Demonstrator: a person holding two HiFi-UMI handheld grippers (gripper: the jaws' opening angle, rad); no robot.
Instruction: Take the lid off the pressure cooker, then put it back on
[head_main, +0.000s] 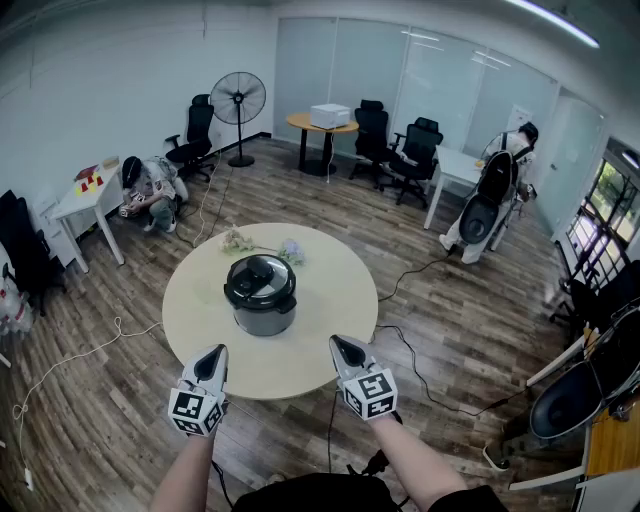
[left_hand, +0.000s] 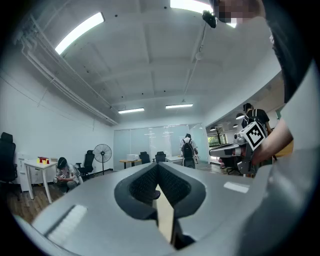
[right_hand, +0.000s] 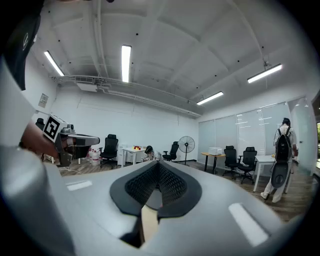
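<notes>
both the left gripper (head_main: 213, 354) and the right gripper (head_main: 343, 347) have their jaws clenched on nothing, held level at the near edge of the round surface (head_main: 325, 335). the pressure cooker (head_main: 261, 305), its lid (head_main: 259, 279) on, stands ahead of and between the two jaws, well apart from both. likely risks: arriving shut, they would knock the lid rather than grip it; lifting a locked lid could drag the pot.

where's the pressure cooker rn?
Head view: the pressure cooker sits near the middle of the round table, lid on, flowers just behind it. The left claw and right claw, both shut, are at the table's near edge, short of it.
</notes>
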